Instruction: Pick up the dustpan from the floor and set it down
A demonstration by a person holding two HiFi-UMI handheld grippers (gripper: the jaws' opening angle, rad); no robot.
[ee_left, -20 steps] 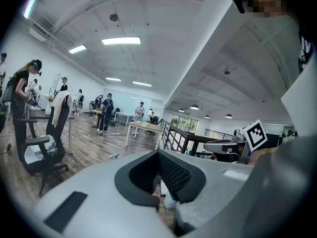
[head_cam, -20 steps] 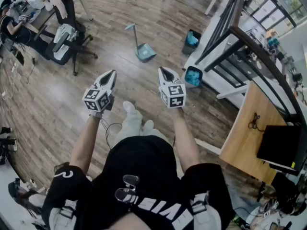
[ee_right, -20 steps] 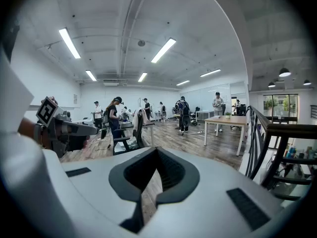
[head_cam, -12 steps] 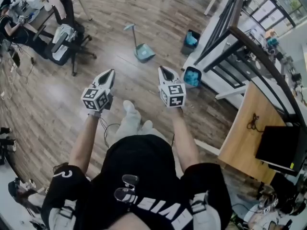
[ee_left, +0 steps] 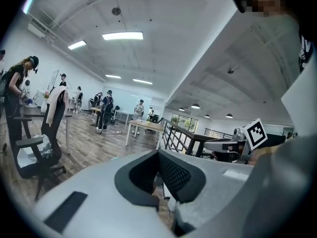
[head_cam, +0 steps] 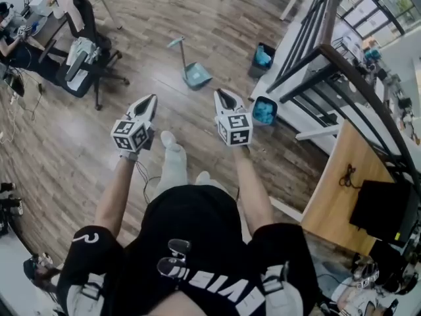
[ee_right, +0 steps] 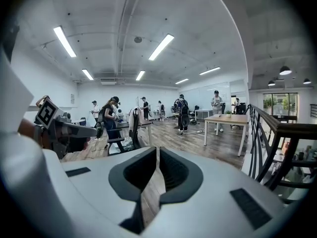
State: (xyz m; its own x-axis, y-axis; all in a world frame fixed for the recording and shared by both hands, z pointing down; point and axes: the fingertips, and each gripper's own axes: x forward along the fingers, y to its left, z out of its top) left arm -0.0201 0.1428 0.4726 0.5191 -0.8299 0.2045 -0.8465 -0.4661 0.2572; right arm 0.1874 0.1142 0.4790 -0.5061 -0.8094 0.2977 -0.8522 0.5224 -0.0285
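Observation:
The teal dustpan (head_cam: 196, 74) stands on the wooden floor ahead of me, its long handle (head_cam: 177, 45) pointing up and to the left. Both grippers are held out in front of the body, well short of it. My left gripper (head_cam: 151, 101) is shut and holds nothing. My right gripper (head_cam: 222, 95) is shut too, with only floor showing past its tips. The dustpan appears in neither gripper view. In the left gripper view the jaws (ee_left: 158, 155) meet at the tip. In the right gripper view the right gripper (ee_right: 157, 151) shows only a thin slit between its pads.
An office chair draped with clothes (head_cam: 82, 51) stands at the left. Two dark bins with blue contents (head_cam: 263, 54) (head_cam: 265, 108) sit by a black railing (head_cam: 316, 45) on the right. A wooden desk (head_cam: 339, 176) with a dark screen (head_cam: 385, 209) is further right. People work at tables in the background.
The person has stepped forward, one foot now further ahead. Both grippers stay shut, held in front of the body. The dustpan has not moved.

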